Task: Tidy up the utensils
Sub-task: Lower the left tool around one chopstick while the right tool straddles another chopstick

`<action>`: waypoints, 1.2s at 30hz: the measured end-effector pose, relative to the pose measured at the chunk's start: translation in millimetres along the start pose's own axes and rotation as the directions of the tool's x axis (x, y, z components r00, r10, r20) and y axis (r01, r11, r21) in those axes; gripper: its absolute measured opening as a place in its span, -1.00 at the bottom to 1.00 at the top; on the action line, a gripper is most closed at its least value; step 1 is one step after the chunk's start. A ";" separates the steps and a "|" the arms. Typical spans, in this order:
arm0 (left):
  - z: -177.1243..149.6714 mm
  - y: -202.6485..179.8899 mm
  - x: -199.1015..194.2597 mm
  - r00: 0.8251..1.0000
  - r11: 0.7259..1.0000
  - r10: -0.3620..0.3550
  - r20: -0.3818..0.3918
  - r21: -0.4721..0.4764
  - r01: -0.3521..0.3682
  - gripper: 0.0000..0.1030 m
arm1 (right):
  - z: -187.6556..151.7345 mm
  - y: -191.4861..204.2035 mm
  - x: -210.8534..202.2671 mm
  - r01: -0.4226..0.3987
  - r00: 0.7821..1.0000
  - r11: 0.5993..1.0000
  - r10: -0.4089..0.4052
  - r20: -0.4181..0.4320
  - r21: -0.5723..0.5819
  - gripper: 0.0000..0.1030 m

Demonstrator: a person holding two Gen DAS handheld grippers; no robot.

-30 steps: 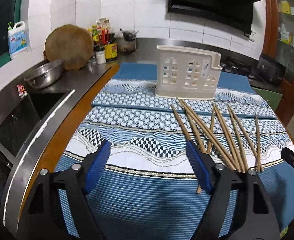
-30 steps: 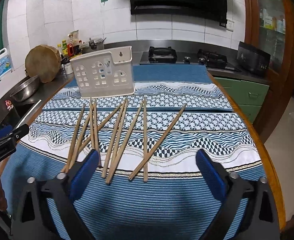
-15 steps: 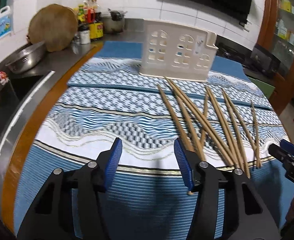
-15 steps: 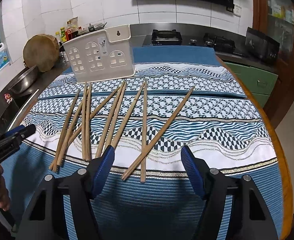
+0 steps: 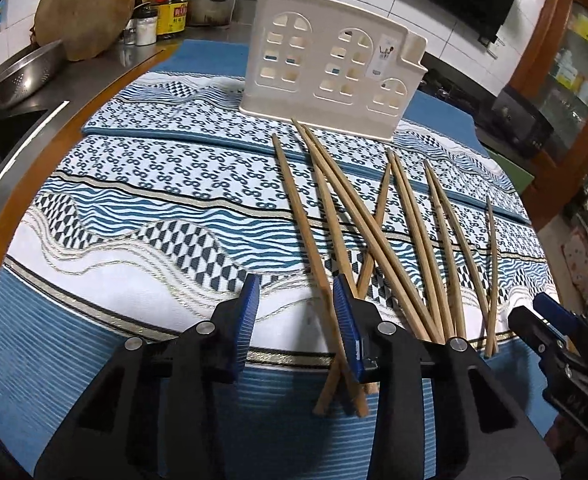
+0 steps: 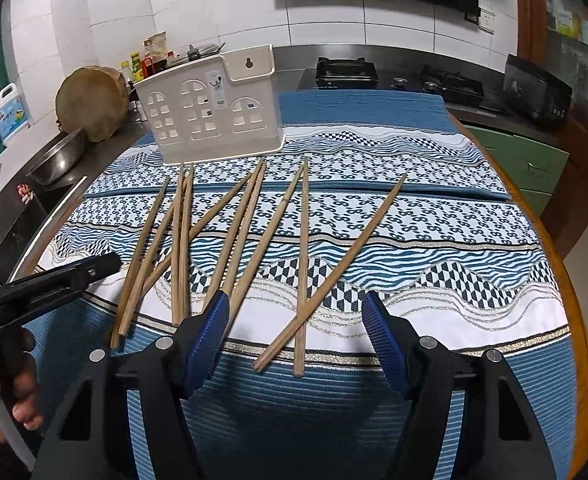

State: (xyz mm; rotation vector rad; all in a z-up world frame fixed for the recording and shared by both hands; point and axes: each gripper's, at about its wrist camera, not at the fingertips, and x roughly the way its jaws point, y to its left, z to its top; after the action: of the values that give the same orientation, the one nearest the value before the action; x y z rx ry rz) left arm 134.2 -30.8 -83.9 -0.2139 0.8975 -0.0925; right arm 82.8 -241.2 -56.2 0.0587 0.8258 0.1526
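Wooden chopsticks (image 6: pixel 253 236) lie fanned on the patterned cloth (image 6: pixel 434 232) of the worktop, their far tips just in front of the white utensil holder (image 6: pixel 213 116), which stands empty-looking at the cloth's far side. Over the last second both tools have moved closer to the near ends of the sticks and narrowed their gaps — a pick-up looks about to begin. The left tool (image 5: pixel 296 322) is partly spread, its right finger touching the leftmost sticks (image 5: pixel 314 240); nothing is pinched. The right tool (image 6: pixel 296 334) is spread wider, straddling two crossed sticks (image 6: pixel 306 280). Only the right view shows the holder's hanging hole; only the left view shows sticks passing under a finger.
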 end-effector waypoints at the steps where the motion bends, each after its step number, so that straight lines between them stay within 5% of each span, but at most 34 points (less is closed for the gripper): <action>1: 0.2 -1.6 1.1 1.000 1.000 -0.002 -0.002 0.000 0.002 -0.26 | -0.1 -0.1 0.1 -0.003 1.000 1.000 0.003 0.001 -0.001 0.30; 23: -5.2 -2.8 12.6 0.996 0.995 0.092 -0.018 0.046 -0.091 -0.60 | 6.9 10.7 3.2 -0.048 0.999 0.998 0.048 0.004 -0.045 0.30; 36: -13.2 1.1 4.5 0.998 0.996 0.059 -0.003 0.063 -0.059 -0.60 | 23.0 48.5 48.6 -0.196 0.977 0.975 0.185 -0.109 -0.105 -0.32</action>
State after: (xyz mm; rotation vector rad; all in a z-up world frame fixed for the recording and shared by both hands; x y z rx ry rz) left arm 126.6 -32.5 -95.6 -0.1282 0.9034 -0.0664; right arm 126.8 -185.5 -70.6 0.0214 0.9084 0.3870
